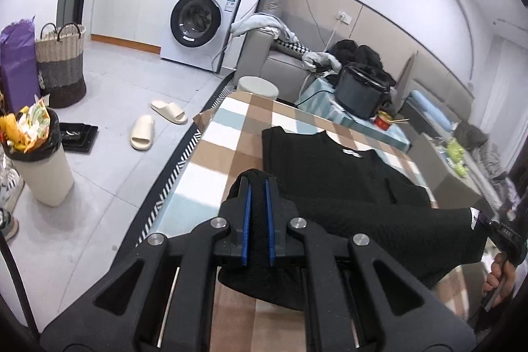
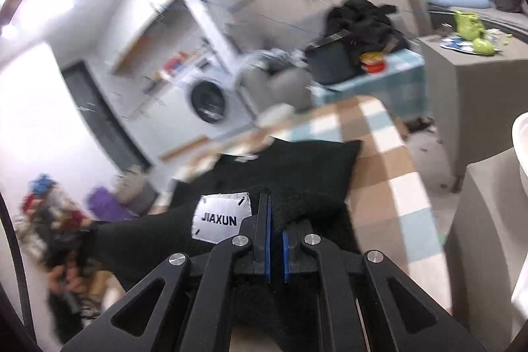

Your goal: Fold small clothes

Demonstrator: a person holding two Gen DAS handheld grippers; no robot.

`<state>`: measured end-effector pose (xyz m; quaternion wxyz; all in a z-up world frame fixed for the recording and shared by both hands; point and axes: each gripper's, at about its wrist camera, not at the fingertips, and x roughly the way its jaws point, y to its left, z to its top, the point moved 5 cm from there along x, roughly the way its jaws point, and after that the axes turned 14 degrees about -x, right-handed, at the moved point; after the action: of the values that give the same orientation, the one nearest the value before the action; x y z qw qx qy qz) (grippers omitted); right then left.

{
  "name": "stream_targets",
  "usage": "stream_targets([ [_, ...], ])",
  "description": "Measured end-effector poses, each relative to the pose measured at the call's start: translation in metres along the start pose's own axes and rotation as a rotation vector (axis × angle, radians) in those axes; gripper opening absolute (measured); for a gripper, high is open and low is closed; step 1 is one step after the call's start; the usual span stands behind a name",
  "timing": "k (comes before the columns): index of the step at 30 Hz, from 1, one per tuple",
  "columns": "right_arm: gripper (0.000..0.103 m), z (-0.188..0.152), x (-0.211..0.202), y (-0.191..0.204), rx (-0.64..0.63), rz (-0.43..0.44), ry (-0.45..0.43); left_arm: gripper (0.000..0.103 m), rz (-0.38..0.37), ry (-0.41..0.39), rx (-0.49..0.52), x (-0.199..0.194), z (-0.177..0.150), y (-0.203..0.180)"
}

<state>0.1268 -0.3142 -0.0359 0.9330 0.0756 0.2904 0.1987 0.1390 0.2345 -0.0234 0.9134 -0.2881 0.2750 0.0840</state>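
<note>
over a checked table [image 1: 227, 134], left gripper [image 1: 258, 187] and right gripper [image 2: 275, 220] each clamp the black garment's [image 1: 330, 167] hem.

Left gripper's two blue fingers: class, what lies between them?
A fold of the black garment, pinched between the left gripper's fingers; the left wrist view shows it.

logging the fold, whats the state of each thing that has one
left gripper: shut on black garment
right gripper: shut on black garment
black garment: near hem lifted, far part lying on the checked cloth
washing machine: door shut
bin: overflowing
</note>
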Motion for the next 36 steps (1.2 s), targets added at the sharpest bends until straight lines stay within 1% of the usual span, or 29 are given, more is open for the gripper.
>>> stream_targets([
  [1,0.005,0.002,0.018,-0.003,0.029,-0.009,0.026,0.005,0.007,0.003,0.011,0.013,0.002,-0.003],
  [3,0.005,-0.004,0.040,-0.011,0.063,-0.031,0.073,0.005,0.030,0.017,0.008,0.034,0.002,-0.004],
  [5,0.005,-0.008,0.061,-0.020,0.068,-0.070,0.113,0.006,0.064,0.062,-0.013,0.063,-0.002,0.002],
  [7,0.018,-0.015,0.077,-0.027,0.077,-0.091,0.178,0.006,0.111,0.124,-0.038,0.089,-0.010,0.012],
  [8,0.031,-0.019,0.081,-0.031,0.081,-0.104,0.204,0.007,0.121,0.153,-0.047,0.097,-0.014,0.017],
  [9,0.044,-0.023,0.080,-0.035,0.084,-0.112,0.214,0.011,0.131,0.174,-0.055,0.104,-0.018,0.022],
  [10,0.048,-0.026,0.075,-0.039,0.091,-0.120,0.211,0.014,0.135,0.198,-0.073,0.110,-0.023,0.028],
  [11,0.054,-0.029,0.070,-0.043,0.100,-0.125,0.204,0.020,0.128,0.219,-0.089,0.115,-0.027,0.032],
  [13,0.070,-0.035,0.063,-0.051,0.115,-0.121,0.214,0.033,0.113,0.236,-0.098,0.124,-0.031,0.032],
  [14,0.071,-0.038,0.063,-0.055,0.127,-0.114,0.222,0.051,0.136,0.237,-0.096,0.130,-0.033,0.033],
  [15,0.071,-0.041,0.065,-0.058,0.140,-0.097,0.232,0.064,0.159,0.238,-0.098,0.135,-0.035,0.034],
  [16,0.071,-0.044,0.068,-0.058,0.156,-0.068,0.243,0.064,0.162,0.245,-0.111,0.143,-0.036,0.033],
  [19,0.070,-0.052,0.084,-0.052,0.159,-0.011,0.293,0.064,0.125,0.293,-0.126,0.163,-0.042,0.026],
  [20,0.070,-0.053,0.089,-0.049,0.146,-0.002,0.303,0.062,0.110,0.295,-0.121,0.167,-0.044,0.023],
  [21,0.069,-0.053,0.093,-0.045,0.132,0.003,0.306,0.052,0.101,0.298,-0.108,0.171,-0.045,0.019],
  [22,0.067,-0.052,0.097,-0.040,0.110,0.007,0.310,0.048,0.089,0.306,-0.086,0.175,-0.048,0.012],
  [23,0.060,-0.053,0.100,-0.037,0.094,0.008,0.316,0.045,0.088,0.308,-0.067,0.177,-0.049,0.008],
  [24,0.049,-0.053,0.103,-0.034,0.085,0.018,0.325,0.038,0.092,0.303,-0.039,0.180,-0.051,0.003],
  [25,0.043,-0.055,0.106,-0.030,0.075,0.035,0.339,0.035,0.090,0.305,-0.017,0.180,-0.054,-0.002],
  [26,0.042,-0.057,0.108,-0.029,0.063,0.032,0.346,0.032,0.093,0.307,0.002,0.182,-0.057,-0.005],
  [28,0.039,-0.060,0.110,-0.025,0.037,0.016,0.358,0.031,0.101,0.305,0.055,0.180,-0.062,-0.012],
  [29,0.038,-0.061,0.110,-0.023,0.036,0.018,0.361,0.031,0.101,0.309,0.065,0.179,-0.064,-0.014],
  [36,0.037,-0.071,0.099,-0.016,0.027,0.023,0.391,0.031,0.099,0.323,0.079,0.152,-0.077,-0.010],
])
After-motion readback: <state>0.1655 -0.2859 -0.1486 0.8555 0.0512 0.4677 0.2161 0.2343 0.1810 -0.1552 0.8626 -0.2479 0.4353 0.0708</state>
